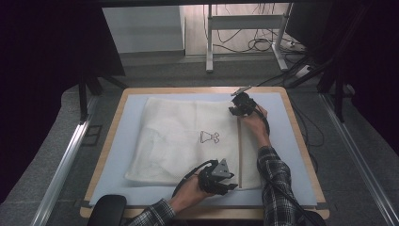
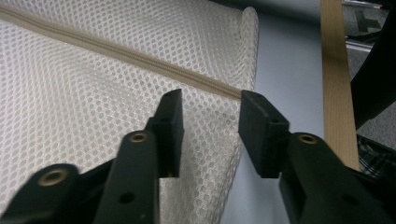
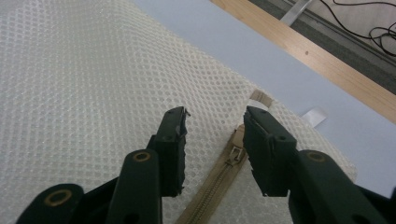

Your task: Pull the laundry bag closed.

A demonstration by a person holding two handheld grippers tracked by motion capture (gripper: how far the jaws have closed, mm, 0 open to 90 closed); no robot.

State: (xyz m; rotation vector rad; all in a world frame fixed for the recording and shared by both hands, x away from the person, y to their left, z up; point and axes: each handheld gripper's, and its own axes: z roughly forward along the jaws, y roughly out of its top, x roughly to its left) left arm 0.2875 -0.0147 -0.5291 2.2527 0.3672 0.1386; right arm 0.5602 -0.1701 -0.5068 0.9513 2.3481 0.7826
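High view: at the left lies the bare blue mat (image 1: 117, 155) on a wood-edged table (image 1: 109, 136). On the mat a white mesh bag (image 1: 183, 136) lies flat, with a small dark outline print (image 1: 209, 137) near its middle and a tan zipper (image 1: 239, 150) running along its right side from far end to near end. The left gripper (image 1: 221, 181) sits at the bag's near edge, just beside the zipper's near end, held by a hand with a plaid sleeve (image 1: 150, 214). The right gripper (image 1: 240, 107) rests at the bag's far right corner, over the zipper's far end, with the right hand (image 1: 256, 121) behind it.

Left gripper view: the mesh bag (image 2: 84, 93) spreads from the left, the zipper (image 2: 140, 58) crossing it on a slant down to the bag's edge. The left gripper (image 2: 211, 109) has its jaws apart with nothing pinched; the zipper's end lies between the tips, and the right tip stands just beside it. Blue mat (image 2: 289, 70) and the table's wooden rim (image 2: 335, 84) follow at the right.

Right gripper view: mesh (image 3: 84, 79) again fills the left. The right gripper (image 3: 215, 123) stands with jaws apart, clear of the cloth, and the zipper pull (image 3: 235, 153) lies between them, untouched. A small white tag (image 3: 314, 116) sticks out from the bag's edge onto the mat (image 3: 261, 56).
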